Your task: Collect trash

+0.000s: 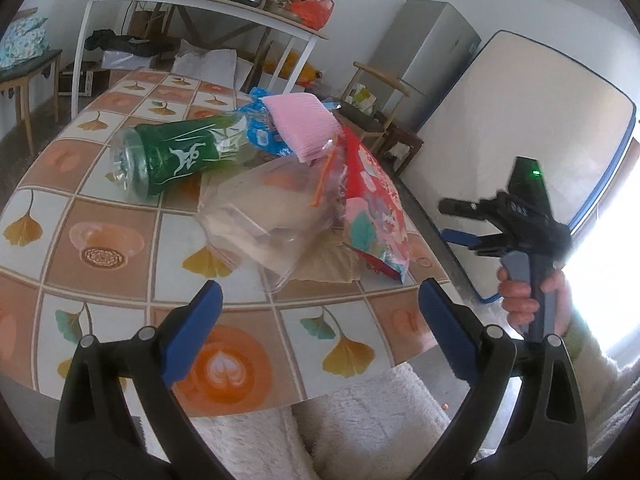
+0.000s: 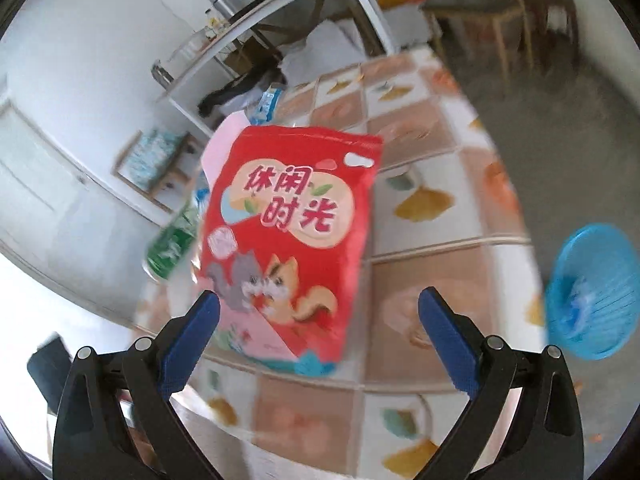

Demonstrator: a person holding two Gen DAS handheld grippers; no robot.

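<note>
Trash is piled in the middle of the tile-patterned tablecloth: a green plastic bottle on its side, a clear crumpled plastic container, a red snack bag, a pink pad and a blue wrapper. My left gripper stands open at the near edge, short of the clear container, with nothing between its jaws. My right gripper, held in a hand, hovers off the table's right side. In the right wrist view it is open, facing the red bag without touching it. The bottle shows behind.
A blue plastic basket sits on the floor beside the table. A white shelf table with a cooker, a grey fridge, a chair and a mattress leaning on the wall stand beyond. White fluffy fabric lies below the near edge.
</note>
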